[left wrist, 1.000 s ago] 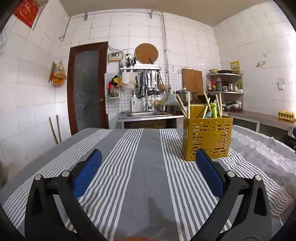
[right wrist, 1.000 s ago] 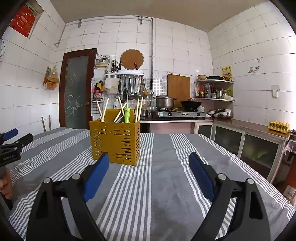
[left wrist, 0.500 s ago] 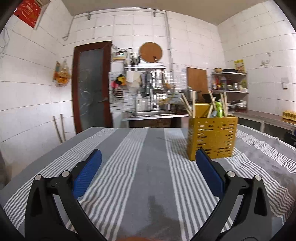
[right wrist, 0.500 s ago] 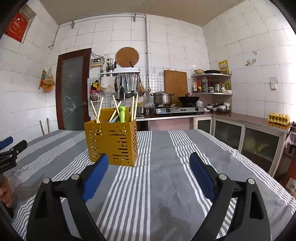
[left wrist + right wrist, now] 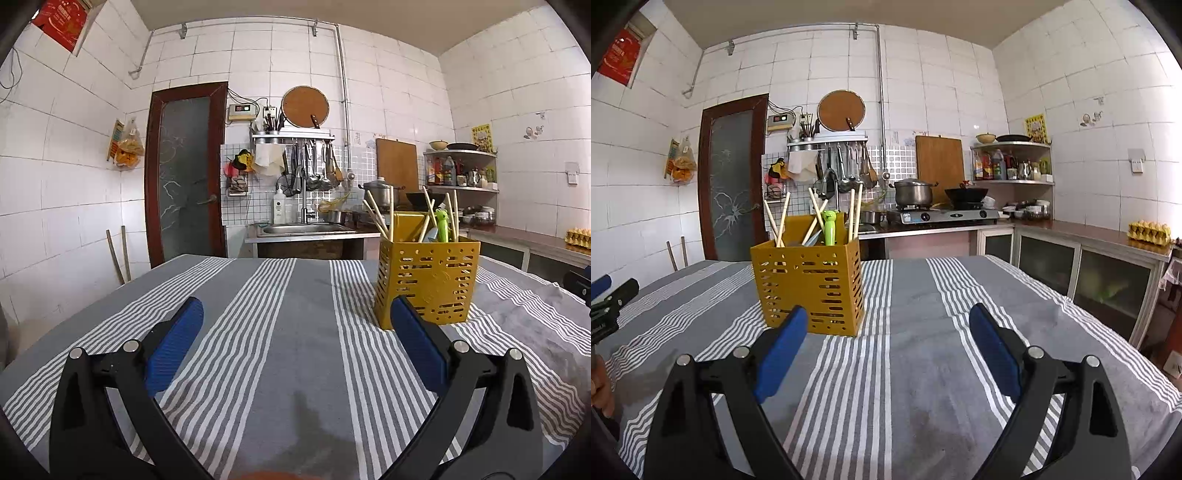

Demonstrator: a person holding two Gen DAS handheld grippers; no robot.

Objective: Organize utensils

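A yellow perforated utensil holder point(image 5: 426, 280) point(image 5: 812, 288) stands upright on the striped table. Several wooden chopsticks point(image 5: 781, 219) and a green-handled utensil point(image 5: 830, 229) stick out of its top. My left gripper point(image 5: 295, 314) hovers low over the cloth, open and empty, with the holder ahead of its right blue finger. My right gripper point(image 5: 886, 321) is also open and empty, the holder just beyond its left blue finger. The left gripper's tips point(image 5: 605, 291) and a hand point(image 5: 600, 384) show at the left edge of the right wrist view.
A grey and white striped cloth point(image 5: 288, 332) covers the table. Behind it run a sink counter point(image 5: 306, 230), a stove with pot and wok point(image 5: 945, 212), cabinets point(image 5: 1082, 273) along the right wall and a brown door point(image 5: 184, 173).
The right wrist view has shifted a little, so the holder now sits slightly further right and closer to the left finger. The left gripper stays put. Both stay open.
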